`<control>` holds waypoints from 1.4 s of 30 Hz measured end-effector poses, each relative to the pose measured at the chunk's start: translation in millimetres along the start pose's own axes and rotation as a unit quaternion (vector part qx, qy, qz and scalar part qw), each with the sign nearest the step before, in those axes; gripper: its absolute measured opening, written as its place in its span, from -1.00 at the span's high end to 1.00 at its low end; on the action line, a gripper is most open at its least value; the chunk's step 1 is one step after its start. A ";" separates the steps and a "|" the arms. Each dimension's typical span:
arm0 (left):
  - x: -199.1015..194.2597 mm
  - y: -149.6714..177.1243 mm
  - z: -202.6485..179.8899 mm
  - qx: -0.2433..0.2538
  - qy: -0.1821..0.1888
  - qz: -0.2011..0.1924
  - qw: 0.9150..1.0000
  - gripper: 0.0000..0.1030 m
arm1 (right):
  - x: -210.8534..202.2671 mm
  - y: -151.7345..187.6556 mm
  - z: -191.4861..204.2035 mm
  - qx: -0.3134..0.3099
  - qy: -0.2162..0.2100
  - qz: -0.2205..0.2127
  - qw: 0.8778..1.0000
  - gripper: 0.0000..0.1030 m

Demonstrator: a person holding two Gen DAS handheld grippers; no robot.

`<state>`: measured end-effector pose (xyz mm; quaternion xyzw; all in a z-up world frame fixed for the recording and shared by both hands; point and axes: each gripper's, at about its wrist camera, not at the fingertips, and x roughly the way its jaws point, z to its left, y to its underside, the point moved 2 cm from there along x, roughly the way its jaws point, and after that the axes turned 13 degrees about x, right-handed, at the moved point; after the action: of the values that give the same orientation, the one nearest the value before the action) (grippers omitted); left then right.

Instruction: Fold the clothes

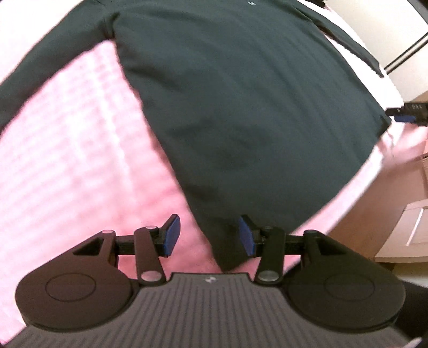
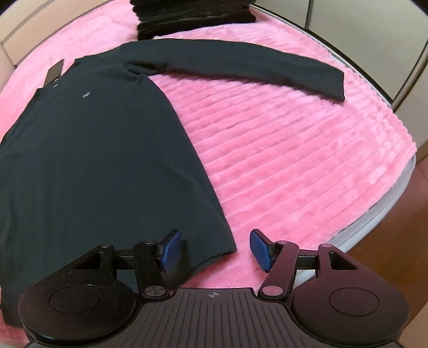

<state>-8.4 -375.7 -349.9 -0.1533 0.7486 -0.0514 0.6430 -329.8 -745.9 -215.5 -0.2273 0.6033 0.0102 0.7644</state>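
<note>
A dark green long-sleeved shirt point(image 1: 240, 93) lies spread flat on a pink ribbed fleece blanket point(image 1: 67, 160). My left gripper point(image 1: 208, 235) hangs open just above the shirt's left hem corner, with nothing between its blue pads point(image 1: 171, 235). In the right wrist view the same shirt point(image 2: 93, 160) shows with one sleeve point(image 2: 254, 67) stretched out to the right. My right gripper point(image 2: 215, 250) stands open over the right hem corner point(image 2: 224, 246), empty. The other gripper's blue tip point(image 1: 404, 112) peeks in at the far right of the left wrist view.
A stack of folded dark clothes point(image 2: 192, 13) sits at the far end of the blanket point(image 2: 294, 160). A black flat object point(image 2: 54, 72) lies by the collar. The table's pale rim point(image 2: 396, 203) curves along the right, with wooden floor and furniture point(image 1: 412, 214) beyond.
</note>
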 end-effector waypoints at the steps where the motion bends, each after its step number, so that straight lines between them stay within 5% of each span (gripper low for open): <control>1: 2.4 5.0 -3.3 -0.005 0.007 0.000 1.000 0.18 | 0.3 -0.7 -0.2 -0.007 0.002 0.002 1.000 -0.17; 8: 15.6 16.5 -8.1 -0.061 0.022 -0.006 0.998 0.32 | 29.5 -15.2 -17.0 -0.047 -0.028 0.050 0.997 -0.17; 11: 17.0 21.1 -4.7 -0.080 0.027 -0.003 0.996 0.87 | 44.1 -22.2 -26.4 -0.057 -0.063 0.089 0.992 -0.16; 17: 5.9 21.5 9.8 -0.092 0.052 -0.003 0.994 0.88 | 60.3 -35.0 -43.4 -0.007 -0.158 0.161 0.974 -0.16; 20: 1.3 21.0 13.3 -0.090 0.053 0.000 0.995 0.88 | 53.0 -48.3 -63.0 0.067 -0.173 0.113 0.976 -0.16; 23: 1.8 20.8 10.9 -0.083 0.047 0.007 0.995 0.88 | 50.9 -56.0 -79.2 0.106 -0.135 0.069 0.983 -0.16; 26: 2.9 20.7 7.5 -0.078 0.043 0.015 0.996 0.88 | 61.4 -49.3 -67.6 0.032 -0.107 0.088 0.990 0.01; 32: 6.1 20.4 4.4 -0.074 0.035 0.029 0.996 0.88 | 68.7 -20.4 -27.6 -0.128 -0.095 0.120 0.980 0.02; 38: 11.9 13.9 -0.6 -0.071 0.034 0.035 0.996 0.89 | 69.8 -26.5 -23.6 -0.149 -0.116 0.134 0.973 0.25; 39: 12.6 12.9 -2.1 -0.071 0.034 0.036 0.996 0.89 | 73.3 -24.1 -22.5 -0.155 -0.109 0.139 0.972 0.36; 41: 13.6 14.3 -0.8 -0.071 0.031 0.037 0.996 0.89 | 77.8 -21.4 -23.7 -0.158 -0.094 0.147 0.972 0.89; 42: 13.0 14.2 -0.5 -0.073 0.032 0.036 0.996 0.89 | 77.2 -23.3 -25.1 -0.151 -0.094 0.151 0.972 0.97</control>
<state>-12.8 -366.2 -366.0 -0.1710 0.7753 0.0217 0.6076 -325.1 -795.8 -283.5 -0.2439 0.5478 0.2380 0.7641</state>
